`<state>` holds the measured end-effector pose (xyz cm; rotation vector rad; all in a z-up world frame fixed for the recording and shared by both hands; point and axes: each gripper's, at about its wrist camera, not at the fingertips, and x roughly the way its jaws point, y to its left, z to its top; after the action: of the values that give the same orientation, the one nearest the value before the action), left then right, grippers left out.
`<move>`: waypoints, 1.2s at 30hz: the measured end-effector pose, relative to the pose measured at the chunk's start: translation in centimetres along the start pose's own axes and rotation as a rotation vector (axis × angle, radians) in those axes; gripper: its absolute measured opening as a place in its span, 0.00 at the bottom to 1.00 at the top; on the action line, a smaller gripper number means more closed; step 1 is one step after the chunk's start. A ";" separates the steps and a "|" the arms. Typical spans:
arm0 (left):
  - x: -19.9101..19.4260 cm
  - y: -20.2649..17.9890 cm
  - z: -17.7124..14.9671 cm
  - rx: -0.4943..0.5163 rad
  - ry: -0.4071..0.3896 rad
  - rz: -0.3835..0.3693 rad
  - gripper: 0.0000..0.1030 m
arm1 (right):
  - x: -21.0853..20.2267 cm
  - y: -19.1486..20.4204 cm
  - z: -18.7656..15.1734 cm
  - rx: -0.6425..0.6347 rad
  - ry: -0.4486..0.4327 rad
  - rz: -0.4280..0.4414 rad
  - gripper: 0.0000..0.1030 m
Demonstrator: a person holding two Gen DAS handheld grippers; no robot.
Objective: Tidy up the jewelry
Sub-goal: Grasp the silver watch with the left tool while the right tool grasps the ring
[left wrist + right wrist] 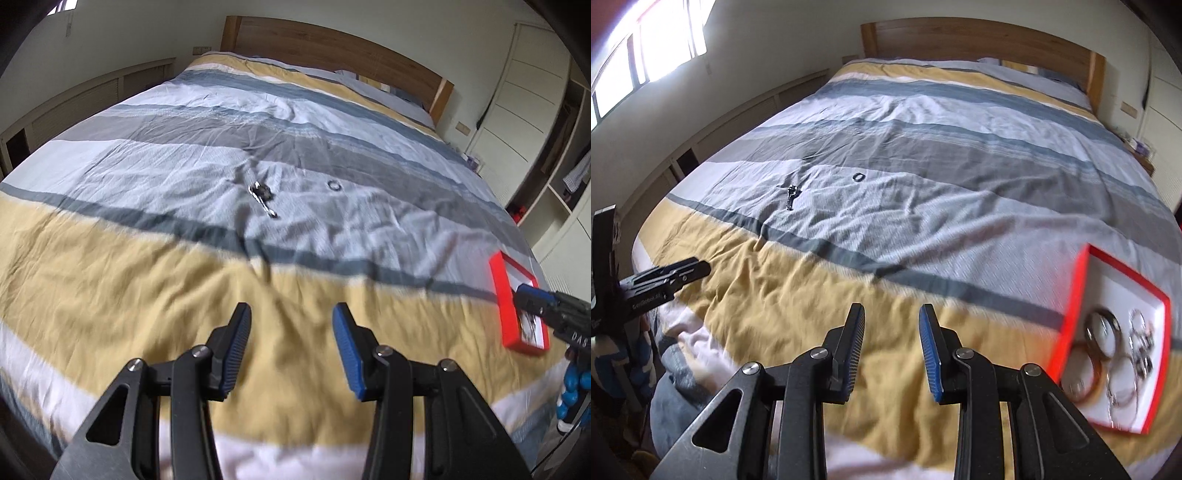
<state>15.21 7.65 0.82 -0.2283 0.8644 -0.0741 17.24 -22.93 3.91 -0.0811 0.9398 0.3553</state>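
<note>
Both my tools, left [291, 328] and right [892, 328], gape empty; ring [334, 185] at twelve o'clock may sink into soft bedding [147, 266] when pinched.

The bedspread [923, 206] is striped mustard yellow, white, pale blue and slate grey. The tray [1067, 314] near right has red walls and a white floor. Headboard [960, 40] is light brown.

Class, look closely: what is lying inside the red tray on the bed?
The red tray holds several bangles and silvery chain pieces on its white lining. They overlap and blur, so anything beneath them stays hidden.
</note>
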 end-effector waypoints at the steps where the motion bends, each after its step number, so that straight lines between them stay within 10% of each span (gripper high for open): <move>1: 1.0 0.4 1.0 -0.011 -0.004 -0.001 0.42 | 1.3 0.2 1.2 -0.010 0.004 0.011 0.30; 15: 15.2 3.7 9.8 -0.034 0.021 0.009 0.42 | 16.0 3.5 13.1 -0.107 -0.015 0.123 0.30; 36: 18.8 4.9 10.0 -0.028 -0.012 -0.042 0.29 | 26.4 4.5 16.5 -0.094 0.010 0.131 0.34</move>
<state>34.81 11.14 -8.04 -0.2730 0.8490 -0.1002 42.71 -8.08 -7.15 -0.1076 0.9401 0.5210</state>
